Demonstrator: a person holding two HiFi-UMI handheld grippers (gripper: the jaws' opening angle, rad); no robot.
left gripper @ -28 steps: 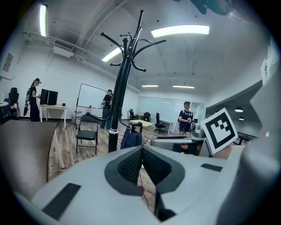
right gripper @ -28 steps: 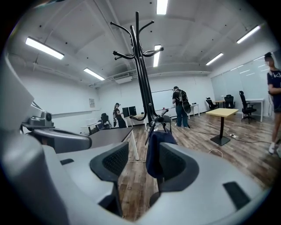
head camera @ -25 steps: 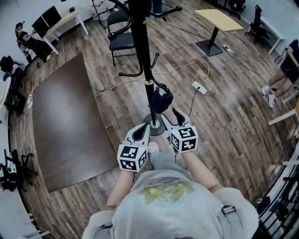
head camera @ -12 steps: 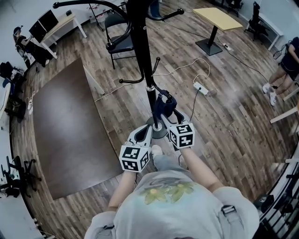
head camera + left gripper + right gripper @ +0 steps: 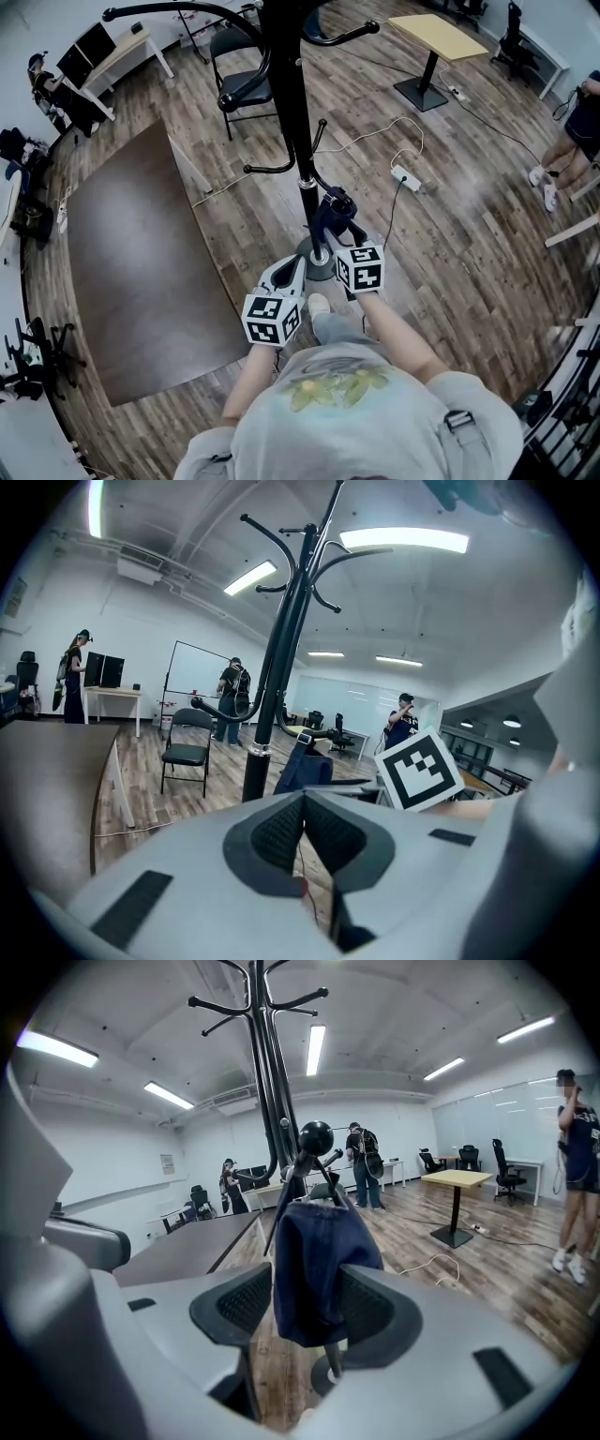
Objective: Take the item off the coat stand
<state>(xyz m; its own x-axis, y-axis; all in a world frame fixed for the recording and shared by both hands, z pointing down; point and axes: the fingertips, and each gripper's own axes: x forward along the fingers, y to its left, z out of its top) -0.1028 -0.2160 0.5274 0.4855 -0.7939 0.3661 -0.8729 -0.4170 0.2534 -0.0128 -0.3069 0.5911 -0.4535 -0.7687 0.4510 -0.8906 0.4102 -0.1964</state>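
The dark blue cloth item (image 5: 319, 1260) hangs on a low hook (image 5: 316, 1136) of the coat stand (image 5: 289, 103), between the right gripper's (image 5: 336, 230) closing jaws, not yet squeezed. The left gripper (image 5: 305, 832) is closed and empty.

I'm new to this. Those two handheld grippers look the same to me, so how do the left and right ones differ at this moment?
The left gripper's jaws are together with nothing between them. The right gripper's jaws stand apart, just closing, with a navy fabric item between them. The left gripper sits back from the coat stand, while the right gripper is up at the hanging item. Both carry a marker cube.
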